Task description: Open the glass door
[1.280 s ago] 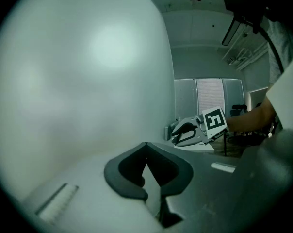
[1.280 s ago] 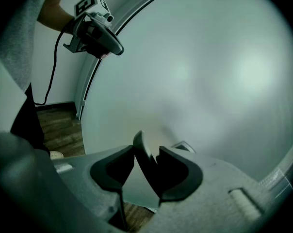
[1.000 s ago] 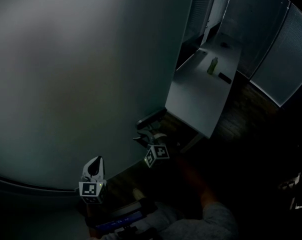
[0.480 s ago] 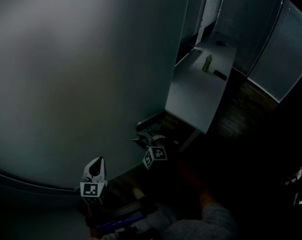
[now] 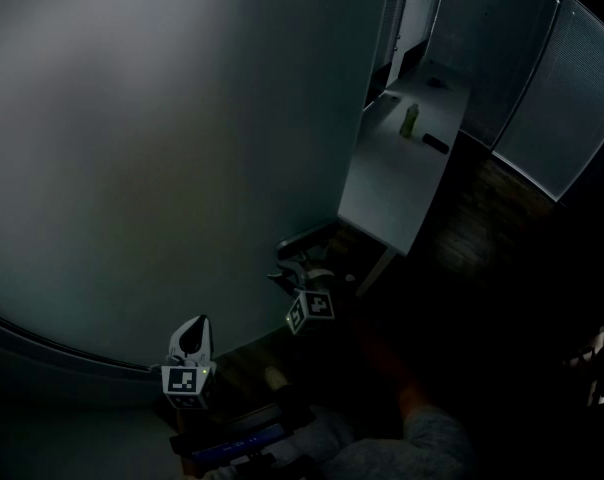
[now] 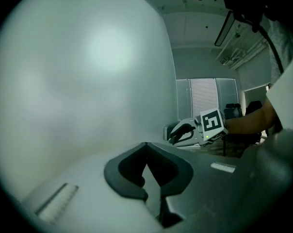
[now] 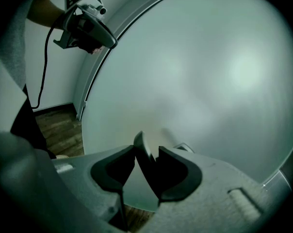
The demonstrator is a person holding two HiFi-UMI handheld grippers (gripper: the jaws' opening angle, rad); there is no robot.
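Dim room with a wooden floor (image 5: pixel 482 228), and a pale worktop (image 5: pixel 387 193) runs off toward 1 o'clock in the head view, carrying a green bottle (image 5: pixel 410 120). We see the frosted glass door (image 5: pixel 162 148) filling that view from 7 round to 12 o'clock. Its dark handle (image 5: pixel 304 240) sits near the door's lower edge, at 12 o'clock from our right tool (image 5: pixel 290 268) and meeting it. Looking along that tool's own jaws, we find the handle as a thin pale blade standing edge-on between the dark pads, and the jaws are clenched on it, partway closed. Our left tool (image 5: pixel 190 333) lies at 7 o'clock from the right one, well apart from the handle and close beside the glass; whether it touches the glass we cannot tell. Its jaws are closed tip to tip with nothing between them. In the left gripper view our right forearm (image 6: pixel 248 123) stretches in from 3 o'clock to the right tool, which tips slightly downward toward the door.
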